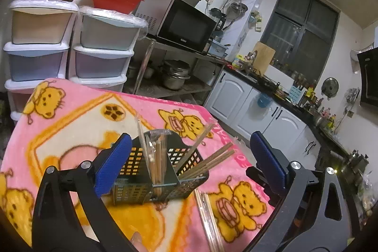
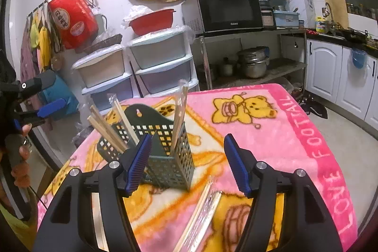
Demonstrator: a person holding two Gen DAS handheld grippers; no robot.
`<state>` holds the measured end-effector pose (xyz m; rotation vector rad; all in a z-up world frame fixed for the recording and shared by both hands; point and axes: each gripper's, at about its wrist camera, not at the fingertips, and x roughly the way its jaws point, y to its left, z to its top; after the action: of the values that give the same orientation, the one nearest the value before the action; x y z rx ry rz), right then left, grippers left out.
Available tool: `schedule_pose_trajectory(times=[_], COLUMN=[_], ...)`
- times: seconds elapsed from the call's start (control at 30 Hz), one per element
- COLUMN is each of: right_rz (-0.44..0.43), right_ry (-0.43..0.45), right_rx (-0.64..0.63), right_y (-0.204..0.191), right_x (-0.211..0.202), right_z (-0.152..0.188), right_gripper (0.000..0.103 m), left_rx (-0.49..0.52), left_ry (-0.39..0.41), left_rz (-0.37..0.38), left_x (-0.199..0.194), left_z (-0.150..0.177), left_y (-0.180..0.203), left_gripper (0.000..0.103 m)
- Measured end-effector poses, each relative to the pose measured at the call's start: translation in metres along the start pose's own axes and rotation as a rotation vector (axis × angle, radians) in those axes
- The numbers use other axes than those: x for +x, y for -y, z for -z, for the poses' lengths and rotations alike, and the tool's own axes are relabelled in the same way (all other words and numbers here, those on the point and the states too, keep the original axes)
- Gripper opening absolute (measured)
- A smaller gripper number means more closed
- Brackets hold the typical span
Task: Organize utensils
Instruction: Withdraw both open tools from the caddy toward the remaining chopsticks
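Just ahead of the left hand-held gripper stands the utensil caddy

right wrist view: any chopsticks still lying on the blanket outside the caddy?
Yes, wrapped chopsticks lie flat on the pink blanket in front of the green caddy.

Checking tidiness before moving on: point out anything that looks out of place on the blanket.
Wrapped chopsticks lie loose on the pink blanket beside the green utensil holder, not inside it like the others. Bare chopsticks in one compartment lean far sideways.
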<state>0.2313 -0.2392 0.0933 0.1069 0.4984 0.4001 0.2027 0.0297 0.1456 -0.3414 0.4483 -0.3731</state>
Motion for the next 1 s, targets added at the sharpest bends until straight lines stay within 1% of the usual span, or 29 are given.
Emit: schedule_pose_trajectory(times=[0.23, 0.53, 1.0], right_rz=[0.001, -0.001, 0.003], right_ry=[-0.023, -0.046, -0.100], right_rx=[-0.007, -0.003, -0.001], right_y=[0.000, 0.002, 0.002], right_x=[-0.003, -0.008, -0.006], right_z=[0.010, 0.022, 0.040], right_gripper=[0.062, 0.062, 0.062], left_rx=[0.007, -0.026, -0.075], left_ry=[-0.019, -0.040, -0.102], left_rz=[-0.027, -0.061, -0.105], left_x=[-0.010, -0.022, -0.029], left_z=[0.013, 0.032, 0.062], left_y=[-0.005, -0.019, -0.040], left_gripper=[0.092, 0.092, 0.092])
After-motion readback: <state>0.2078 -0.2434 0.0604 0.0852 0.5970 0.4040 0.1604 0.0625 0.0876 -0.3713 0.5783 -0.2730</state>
